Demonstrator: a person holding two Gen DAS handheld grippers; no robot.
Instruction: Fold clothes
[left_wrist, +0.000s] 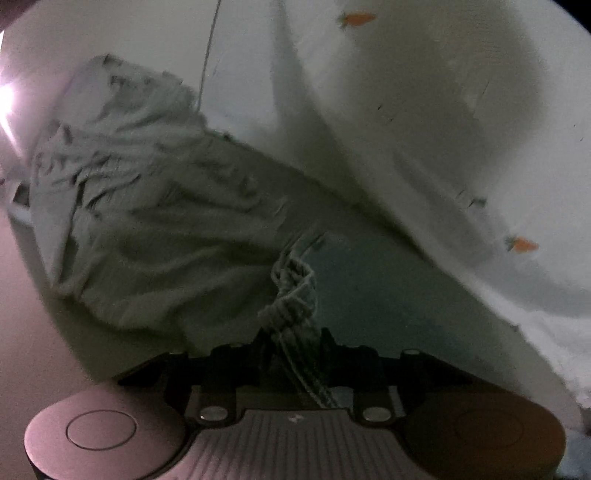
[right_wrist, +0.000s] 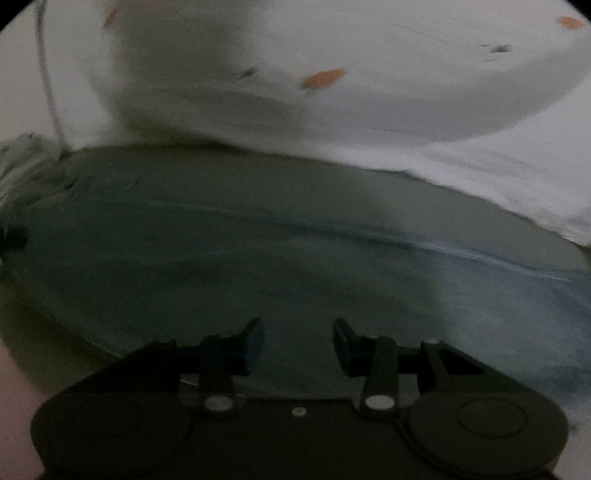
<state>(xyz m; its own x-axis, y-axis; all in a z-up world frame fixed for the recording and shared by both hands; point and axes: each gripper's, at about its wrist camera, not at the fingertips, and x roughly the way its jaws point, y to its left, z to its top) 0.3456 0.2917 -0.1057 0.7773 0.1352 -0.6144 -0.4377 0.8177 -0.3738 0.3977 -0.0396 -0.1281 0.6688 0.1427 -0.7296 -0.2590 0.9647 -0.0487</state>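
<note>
In the left wrist view a grey-green garment (left_wrist: 147, 206) lies crumpled on the bed, and a twisted, ribbed edge of it runs down into my left gripper (left_wrist: 291, 334). That gripper is shut on this bunched edge, and the fabric hides most of its dark fingers. In the right wrist view my right gripper (right_wrist: 299, 343) hovers low over a flat, dark teal stretch of cloth (right_wrist: 295, 258). Its two fingers stand apart and the gap between them holds nothing. The picture is blurred.
White bedding with small orange prints (left_wrist: 443, 110) rises behind the garment and fills the top of the right wrist view as a white bedding mound (right_wrist: 332, 74). A thin cord (left_wrist: 207, 55) hangs at the back. A white sheet (right_wrist: 517, 177) lies at the right.
</note>
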